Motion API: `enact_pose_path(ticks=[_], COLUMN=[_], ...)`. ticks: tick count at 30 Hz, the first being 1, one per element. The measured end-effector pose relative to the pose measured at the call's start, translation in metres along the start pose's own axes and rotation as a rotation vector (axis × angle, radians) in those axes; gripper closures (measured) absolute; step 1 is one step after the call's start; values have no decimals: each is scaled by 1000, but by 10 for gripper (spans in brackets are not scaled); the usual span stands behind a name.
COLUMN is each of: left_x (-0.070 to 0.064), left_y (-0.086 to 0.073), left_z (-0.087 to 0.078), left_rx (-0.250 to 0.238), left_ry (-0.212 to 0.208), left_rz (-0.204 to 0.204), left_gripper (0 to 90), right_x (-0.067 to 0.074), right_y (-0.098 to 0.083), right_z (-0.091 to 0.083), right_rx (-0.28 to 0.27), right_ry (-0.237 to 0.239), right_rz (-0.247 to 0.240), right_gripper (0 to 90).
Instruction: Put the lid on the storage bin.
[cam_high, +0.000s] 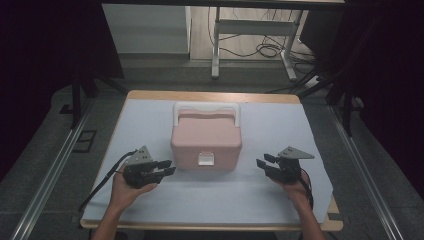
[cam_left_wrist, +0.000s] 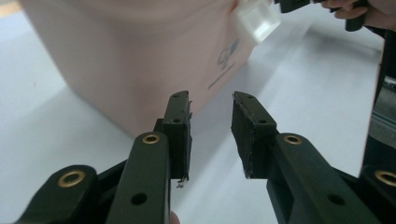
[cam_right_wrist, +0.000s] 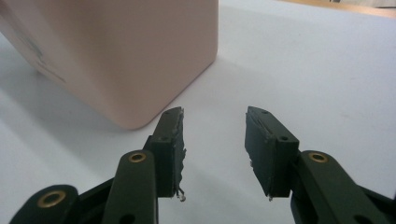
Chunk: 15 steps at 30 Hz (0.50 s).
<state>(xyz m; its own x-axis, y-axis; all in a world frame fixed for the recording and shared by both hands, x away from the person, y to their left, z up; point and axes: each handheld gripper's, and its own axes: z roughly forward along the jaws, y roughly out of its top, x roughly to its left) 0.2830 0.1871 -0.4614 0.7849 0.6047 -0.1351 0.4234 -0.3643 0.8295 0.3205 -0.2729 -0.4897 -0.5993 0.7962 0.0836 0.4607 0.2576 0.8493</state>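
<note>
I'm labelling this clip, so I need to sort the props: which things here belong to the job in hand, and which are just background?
In the job:
- pink box with its white latch and white handle
- left hand-held gripper, open, beside the box
- right hand-held gripper, open, beside the box

Just about:
- white table cover
- desk frame and cables behind

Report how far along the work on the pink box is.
Done: nothing visible; the pink box sits closed on the white cloth, its white latch down and handle folded back. In hand: the left gripper and right gripper flank the box's front corners, jaws open and empty, not touching it. Left: probably releasing the latch and lifting the lid.
</note>
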Motion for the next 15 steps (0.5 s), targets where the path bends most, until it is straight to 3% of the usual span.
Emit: enact_pose_path(ticks=[7,15], left_x=[15,23], left_y=[-20,-29], left_z=[3,0], left_rx=[-1,-2], left_ry=[36,68], left_rz=[-70,-104], left_gripper=[671,654], right_x=[-1,0], right_y=[-7,-9], right_z=[1,2], right_rx=[27,35], right_ry=[1,-6], right_rz=[-4,-15], right_gripper=[554,531])
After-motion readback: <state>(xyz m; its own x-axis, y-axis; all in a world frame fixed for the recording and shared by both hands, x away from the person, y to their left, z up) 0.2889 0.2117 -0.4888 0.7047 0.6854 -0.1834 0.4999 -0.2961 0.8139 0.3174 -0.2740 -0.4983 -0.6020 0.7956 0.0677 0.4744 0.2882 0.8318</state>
